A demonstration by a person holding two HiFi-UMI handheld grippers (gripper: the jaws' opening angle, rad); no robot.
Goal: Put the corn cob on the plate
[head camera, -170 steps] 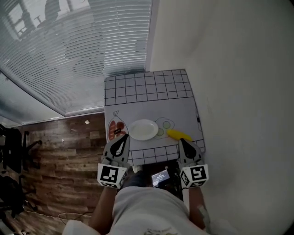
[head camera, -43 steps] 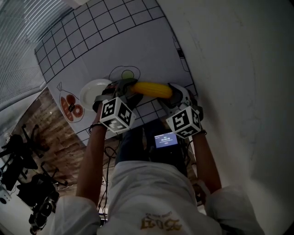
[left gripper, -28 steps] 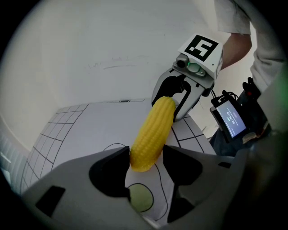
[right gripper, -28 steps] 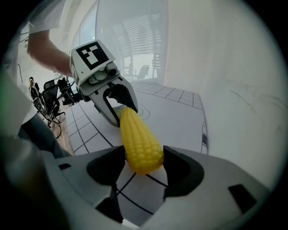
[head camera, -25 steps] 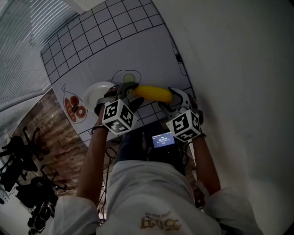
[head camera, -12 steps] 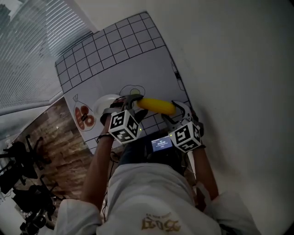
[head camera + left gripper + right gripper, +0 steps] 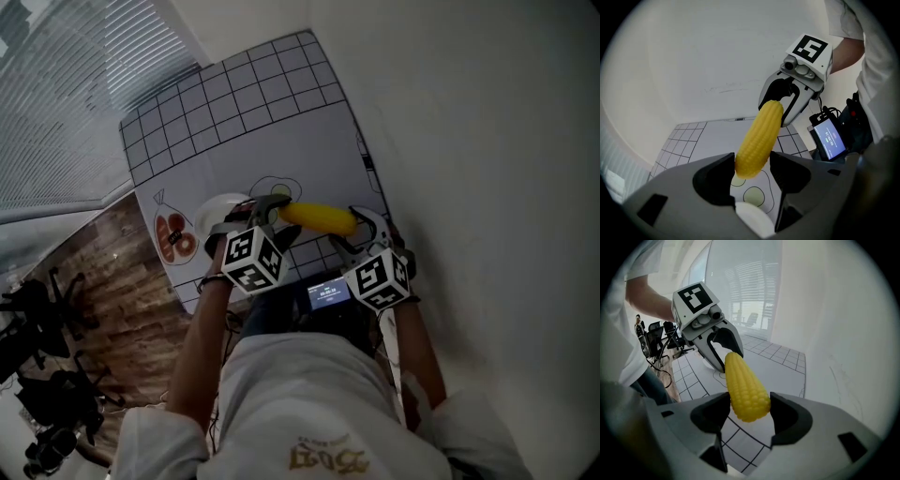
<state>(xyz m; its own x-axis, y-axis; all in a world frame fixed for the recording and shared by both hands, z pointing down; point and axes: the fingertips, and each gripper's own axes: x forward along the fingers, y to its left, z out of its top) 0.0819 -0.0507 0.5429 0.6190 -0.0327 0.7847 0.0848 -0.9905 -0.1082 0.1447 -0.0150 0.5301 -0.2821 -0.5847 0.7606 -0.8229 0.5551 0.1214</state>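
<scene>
A yellow corn cob (image 7: 319,217) hangs level above the grey mat, gripped at both ends. My left gripper (image 7: 272,212) is shut on its left end, seen close up as the corn cob (image 7: 758,138) wedged between the left gripper's (image 7: 750,169) dark pads. On the other end my right gripper (image 7: 351,231) is shut, and its own view has the corn cob (image 7: 744,386) squeezed between the right gripper's (image 7: 749,409) pads. The white plate (image 7: 216,207) lies on the mat just left of the corn, partly hidden by the left gripper; the plate's rim (image 7: 753,224) shows below the left jaws.
The mat (image 7: 281,131) has a black grid border, a printed food bag (image 7: 173,236) at its left and printed outlines (image 7: 277,187) near the corn. A small lit screen (image 7: 326,292) sits at the person's waist. A white wall is close on the right, wood floor on the left.
Both grippers have risen a little with the corn held between them. Neither grip has changed.
</scene>
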